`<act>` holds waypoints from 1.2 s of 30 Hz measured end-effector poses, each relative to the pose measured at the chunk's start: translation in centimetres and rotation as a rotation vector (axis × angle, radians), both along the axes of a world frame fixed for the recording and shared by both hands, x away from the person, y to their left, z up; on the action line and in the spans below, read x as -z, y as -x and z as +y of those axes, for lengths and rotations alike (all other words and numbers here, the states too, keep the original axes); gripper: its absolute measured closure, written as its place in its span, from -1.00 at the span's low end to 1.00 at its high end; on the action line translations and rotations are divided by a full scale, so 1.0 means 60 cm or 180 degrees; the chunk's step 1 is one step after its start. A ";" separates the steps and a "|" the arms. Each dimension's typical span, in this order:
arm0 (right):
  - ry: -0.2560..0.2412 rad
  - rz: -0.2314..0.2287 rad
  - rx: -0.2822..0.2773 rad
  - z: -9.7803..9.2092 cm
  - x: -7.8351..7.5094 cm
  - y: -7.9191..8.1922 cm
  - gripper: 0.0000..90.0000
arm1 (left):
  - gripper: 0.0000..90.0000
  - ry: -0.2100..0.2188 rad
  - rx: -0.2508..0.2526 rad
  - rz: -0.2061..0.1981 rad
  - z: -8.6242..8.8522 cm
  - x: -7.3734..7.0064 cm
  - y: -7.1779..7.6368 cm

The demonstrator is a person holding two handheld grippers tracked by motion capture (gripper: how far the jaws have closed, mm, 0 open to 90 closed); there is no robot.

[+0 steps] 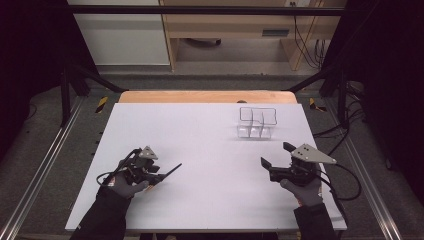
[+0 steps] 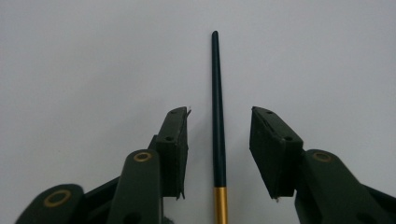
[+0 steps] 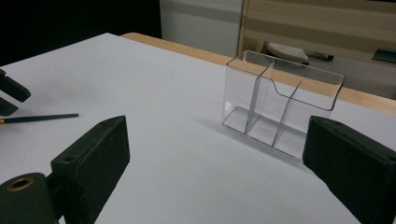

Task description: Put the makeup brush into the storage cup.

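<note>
A thin dark stick (image 2: pixel 218 116) with a gold band near its lower end lies on the white table (image 1: pixel 210 150). My left gripper (image 2: pixel 220 112) is open, one jaw on each side of the stick and neither touching it. In the high view the left gripper (image 1: pixel 159 176) sits at the front left, and the stick (image 1: pixel 172 170) points up and right from it. My right gripper (image 1: pixel 276 155) is open at the front right with nothing between its jaws. A clear plastic organizer (image 3: pixel 280 102) with several compartments stands beyond the right gripper (image 3: pixel 217 128).
The clear organizer (image 1: pixel 257 122) stands upright near the table's back right. A wooden edge (image 1: pixel 207 96) runs along the far side. In the right gripper view, the stick (image 3: pixel 42 117) and the left gripper (image 3: pixel 9 95) lie at far left. Cables trail by the right hand.
</note>
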State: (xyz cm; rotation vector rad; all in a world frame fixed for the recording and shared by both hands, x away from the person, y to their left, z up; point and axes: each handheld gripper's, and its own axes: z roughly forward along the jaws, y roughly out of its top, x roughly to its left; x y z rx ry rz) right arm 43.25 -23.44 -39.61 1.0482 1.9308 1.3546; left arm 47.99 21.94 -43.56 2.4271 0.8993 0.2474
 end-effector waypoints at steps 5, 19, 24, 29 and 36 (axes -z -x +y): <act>-0.0001 0.0002 -0.0009 0.000 0.000 0.000 -0.82 | 0.07 -0.0178 0.0060 0.0068 -0.018 -0.003 -0.006; -0.0011 0.0009 -0.0019 0.000 -0.001 0.000 -0.82 | 0.06 -0.0406 0.0087 0.0309 -0.034 0.005 -0.024; -0.0015 0.0021 -0.0017 0.000 0.000 0.000 -0.82 | 0.18 -0.0493 0.0080 0.0395 -0.037 0.013 -0.027; -0.0013 0.0025 -0.0021 0.000 0.000 0.000 -0.82 | 0.31 -0.0558 0.0091 0.0471 -0.040 0.018 -0.028; -0.0013 0.0027 -0.0022 0.000 0.000 0.000 -0.82 | 0.47 -0.0568 0.0050 0.0519 -0.037 0.018 -0.027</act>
